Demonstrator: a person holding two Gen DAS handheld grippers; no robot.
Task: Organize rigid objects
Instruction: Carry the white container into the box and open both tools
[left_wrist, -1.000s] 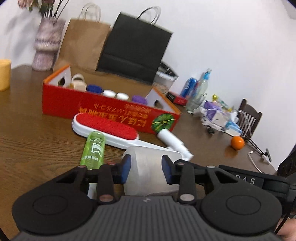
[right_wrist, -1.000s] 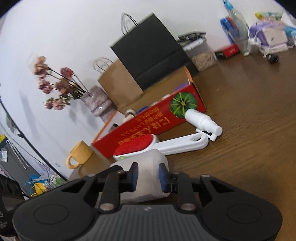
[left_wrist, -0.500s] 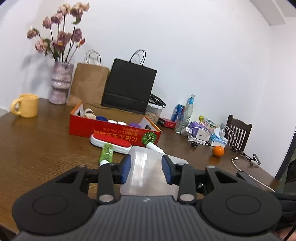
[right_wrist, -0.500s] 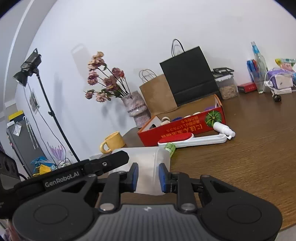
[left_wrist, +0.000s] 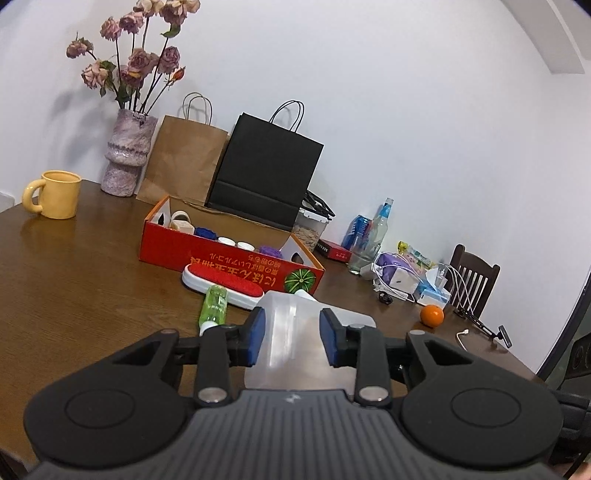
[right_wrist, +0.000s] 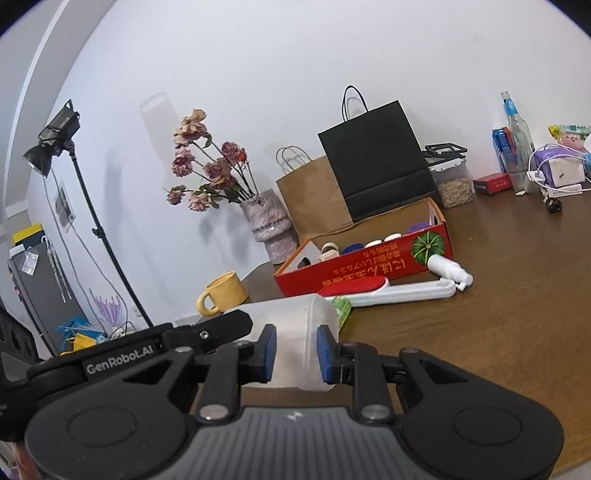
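Distance has opened up between the grippers and the clutter: a second ago both cameras sat low over the brush and bottles, and now they look across the table (left_wrist: 74, 295) from higher and further back, with the red box well ahead. The translucent tub (left_wrist: 291, 343) has come up with them, so it is off the surface and carried by both claws at once.

The left gripper (left_wrist: 291, 341) is clamped on one end of the tub, blue pads pressed to its walls, squeezed about as tight as it goes. The right gripper (right_wrist: 294, 350) pinches the other end, jaws nearly closed on the plastic. In the right view the left tool's black body lies beside the tub.

My reading is that the tub is being lifted clear to be set down elsewhere as a bin for the loose items; where it will go is not shown.

The tub looks empty, though its cloudy walls hide much. The red box (left_wrist: 229, 254), mid-table, holds a tape roll, a blue lid, two white caps and something purple. Against the box's near side lie the brush (left_wrist: 221, 282), a green bottle (left_wrist: 213, 302) and a white spray bottle (right_wrist: 448, 269).
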